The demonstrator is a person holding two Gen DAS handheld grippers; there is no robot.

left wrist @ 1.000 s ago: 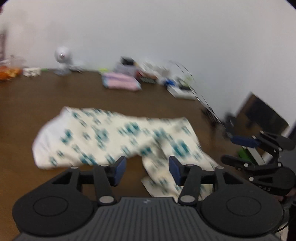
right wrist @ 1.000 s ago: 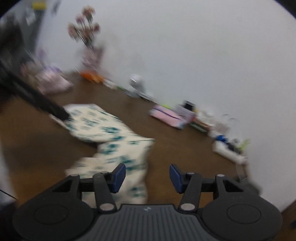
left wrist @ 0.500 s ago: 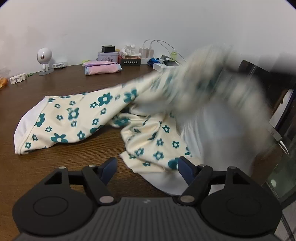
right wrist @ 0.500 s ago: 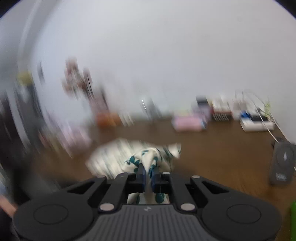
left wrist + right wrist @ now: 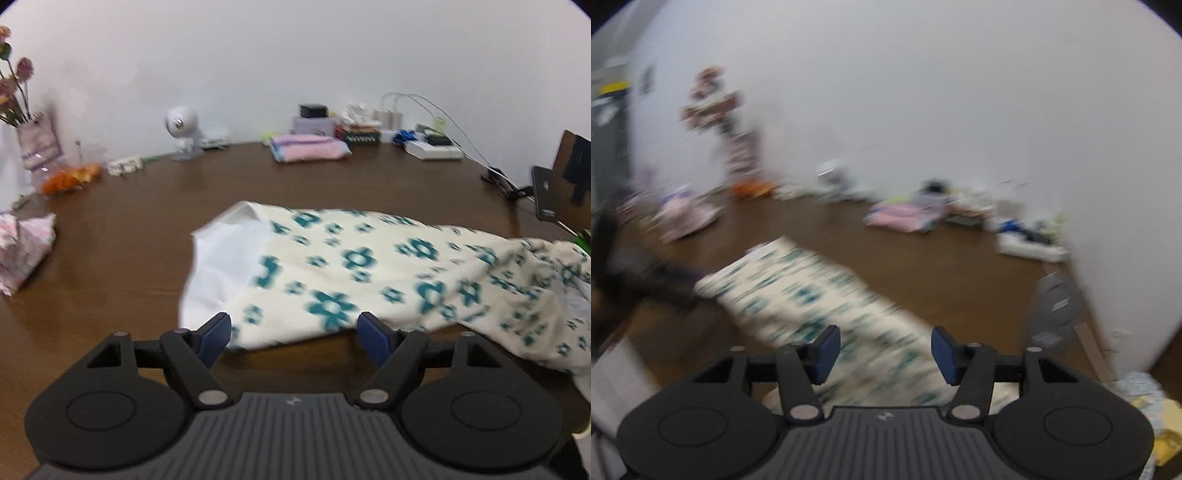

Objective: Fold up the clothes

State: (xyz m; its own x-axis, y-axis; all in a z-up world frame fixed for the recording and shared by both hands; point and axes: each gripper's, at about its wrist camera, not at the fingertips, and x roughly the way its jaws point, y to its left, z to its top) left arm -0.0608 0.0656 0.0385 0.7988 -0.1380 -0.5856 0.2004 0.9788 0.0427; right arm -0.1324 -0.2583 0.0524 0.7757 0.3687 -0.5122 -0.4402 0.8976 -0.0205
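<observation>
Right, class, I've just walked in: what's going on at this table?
A person with a gripper in each hand is folding clothes. A cream garment with teal flowers lies stretched across the brown table. The left gripper is open at its near edge; the right gripper is opening above it. Neither grips it.

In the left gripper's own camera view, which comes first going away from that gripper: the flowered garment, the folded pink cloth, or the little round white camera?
From the left gripper:
1. Flowered garment, spread just ahead of the fingers.
2. Folded pink cloth, far across the table, slightly right of centre.
3. Round white camera, back left by the wall; it looks close to level with the cloth, so this last order is uncertain.
</observation>
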